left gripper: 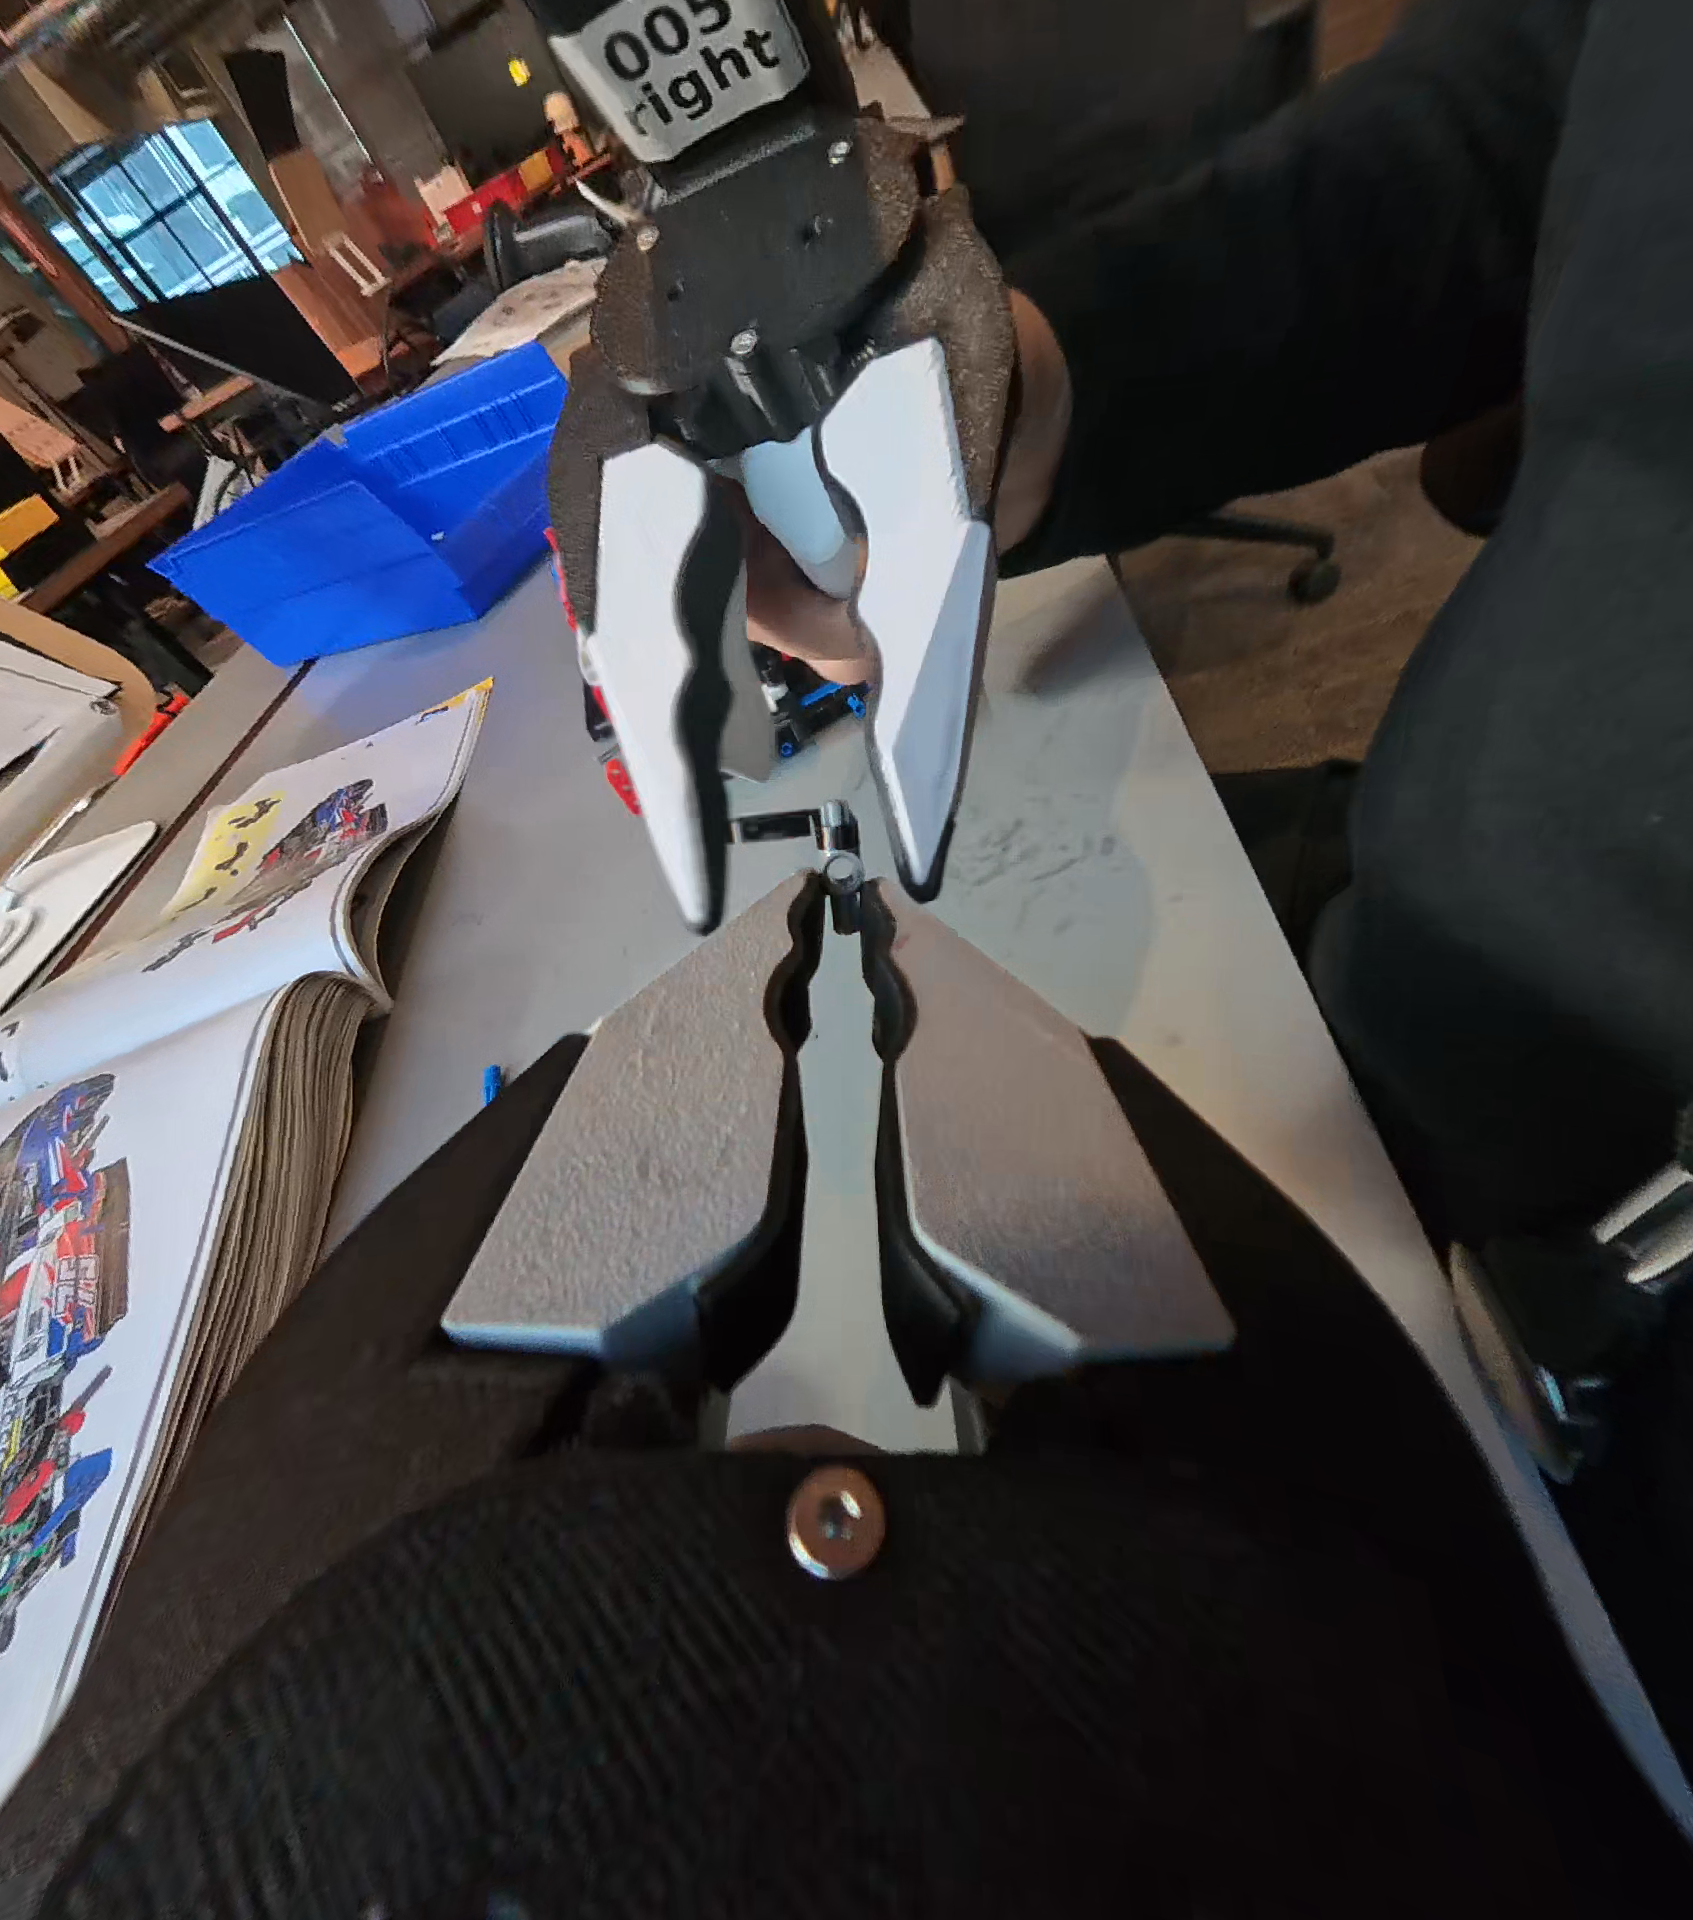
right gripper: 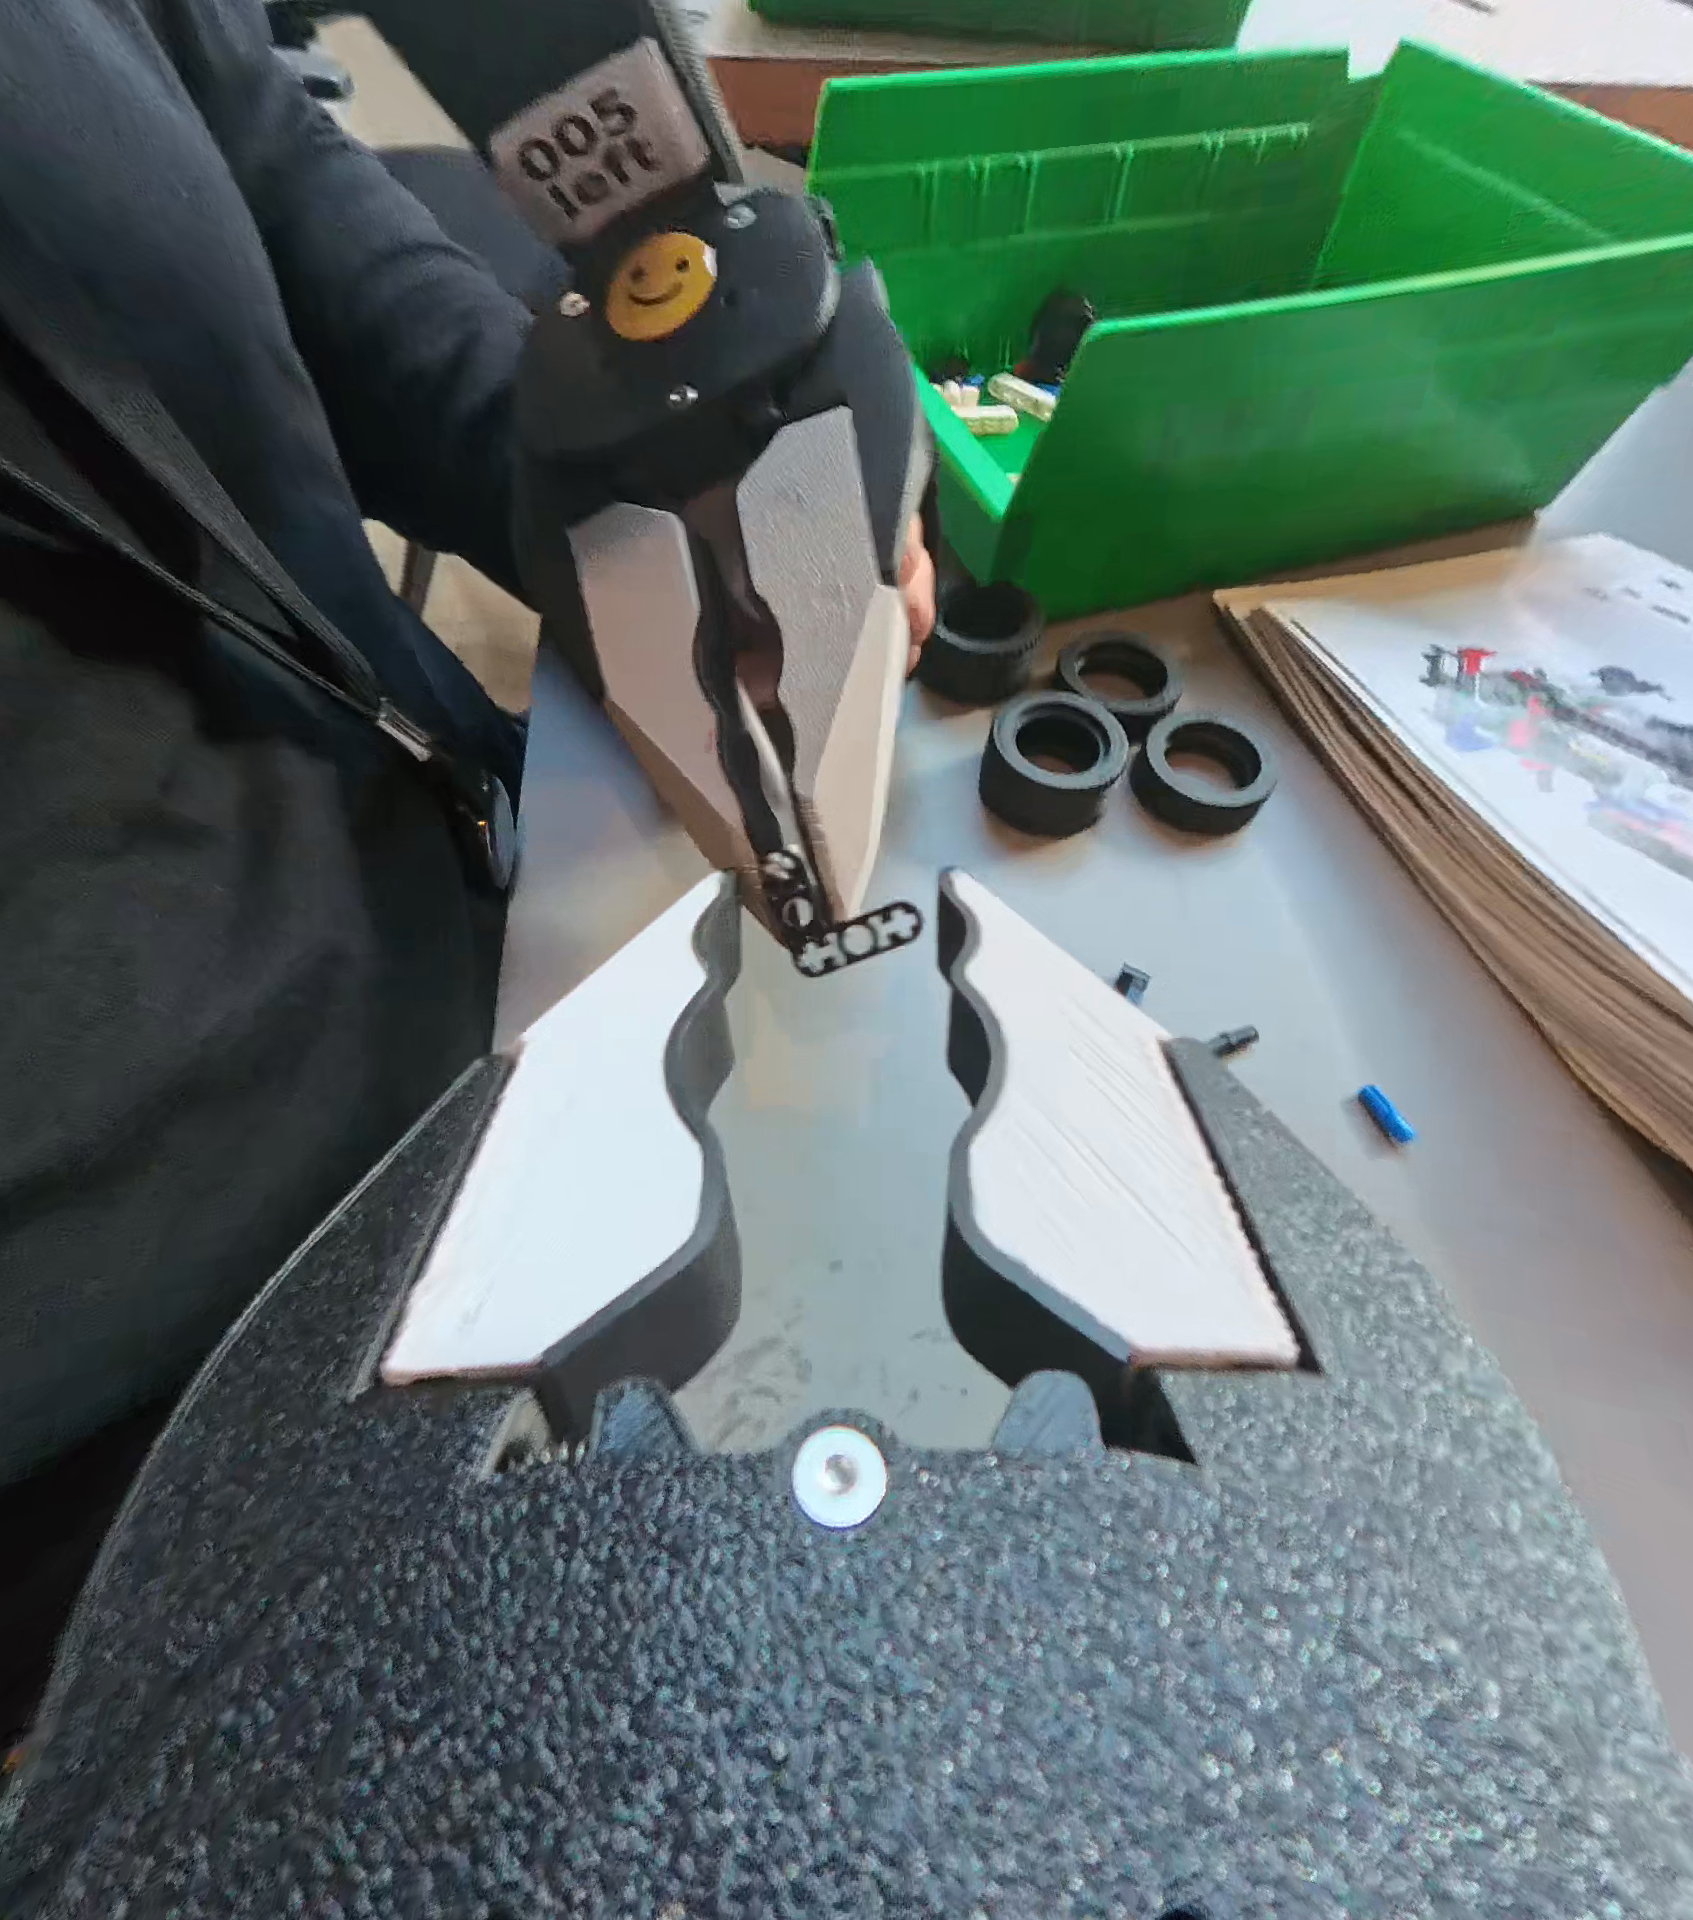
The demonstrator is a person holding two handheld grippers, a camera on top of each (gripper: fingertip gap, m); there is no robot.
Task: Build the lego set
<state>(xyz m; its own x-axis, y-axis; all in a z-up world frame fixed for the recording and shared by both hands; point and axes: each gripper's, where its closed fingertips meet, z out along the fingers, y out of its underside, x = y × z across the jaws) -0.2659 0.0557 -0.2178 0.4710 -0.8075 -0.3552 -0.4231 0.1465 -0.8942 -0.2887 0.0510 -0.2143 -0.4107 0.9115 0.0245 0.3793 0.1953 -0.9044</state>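
Left gripper (right gripper: 792, 883), centre-left of the right wrist view, is clamped on a black L-shaped lego beam with pin holes (right gripper: 847, 930); the beam's short arm sticks out rightward between the right gripper's (right gripper: 837, 914) spread fingers, touching neither. Right of that, four black rubber tyres (right gripper: 1096, 717) sit on the grey table (right gripper: 1341, 1299). Green plastic bin (right gripper: 1341, 343) holding loose pieces at upper right. Small blue pin (right gripper: 1386, 1114) lies near the thick open instruction booklet (right gripper: 1600, 831) at the right edge.
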